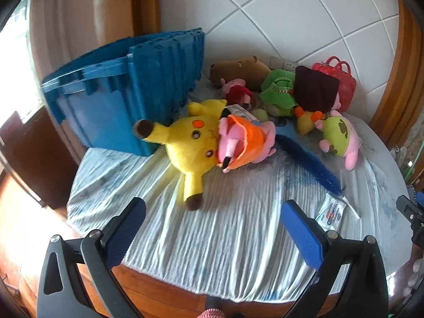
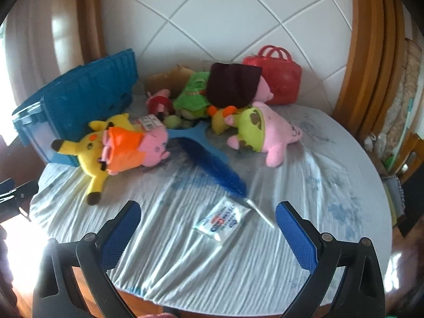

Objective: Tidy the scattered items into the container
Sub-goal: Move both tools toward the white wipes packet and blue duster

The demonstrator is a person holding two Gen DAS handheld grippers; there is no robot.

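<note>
A blue plastic crate [image 1: 106, 98] [image 2: 71, 100] stands at the back left of a cloth-covered round table [image 1: 212, 238] [image 2: 304, 185]. A yellow Pikachu plush [image 1: 185, 143] [image 2: 90, 148] lies beside it, with a pink and orange plush [image 1: 243, 140] [image 2: 135, 145] against it. A blue brush [image 1: 304, 161] [image 2: 212, 164] and a white packet [image 1: 331, 212] [image 2: 225, 218] lie mid-table. My left gripper [image 1: 212, 212] is open and empty above the near edge. My right gripper [image 2: 208, 212] is open and empty, just short of the packet.
At the back lie a pink and green plush [image 1: 339, 137] [image 2: 265, 132], a green plush [image 1: 278, 90] [image 2: 193, 92], a brown plush [image 1: 238, 69], a small red and pink plush [image 1: 237, 91], a dark brown cloth piece [image 1: 315, 90] and a red bag [image 1: 341, 79] [image 2: 275, 79]. A tiled wall stands behind.
</note>
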